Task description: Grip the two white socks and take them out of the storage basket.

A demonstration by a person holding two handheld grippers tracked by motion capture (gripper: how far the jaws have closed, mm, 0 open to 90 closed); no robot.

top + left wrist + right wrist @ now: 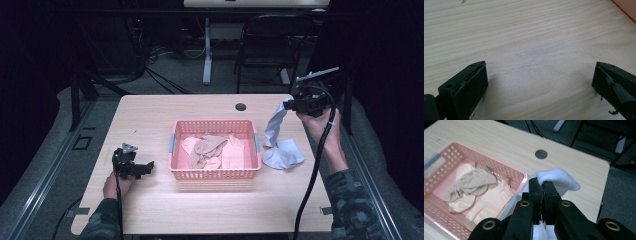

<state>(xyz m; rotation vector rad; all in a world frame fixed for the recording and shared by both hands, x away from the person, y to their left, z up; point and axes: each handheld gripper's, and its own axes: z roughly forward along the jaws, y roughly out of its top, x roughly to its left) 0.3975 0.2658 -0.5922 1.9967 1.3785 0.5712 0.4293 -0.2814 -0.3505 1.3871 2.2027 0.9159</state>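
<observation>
On the pale wood counter [150,130] we log one pink basket [216,172] of beige socks [207,147], left tongs [147,167] wide over bare wood, right tongs [286,104] clamping a white sock [276,125].

No readable text, labels, brands, numbers or signs anywhere

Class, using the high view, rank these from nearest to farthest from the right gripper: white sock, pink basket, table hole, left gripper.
1. White sock, clamped in the right gripper.
2. Table hole, toward the table's far edge.
3. Pink basket, mid-table.
4. Left gripper, across the table.
</observation>
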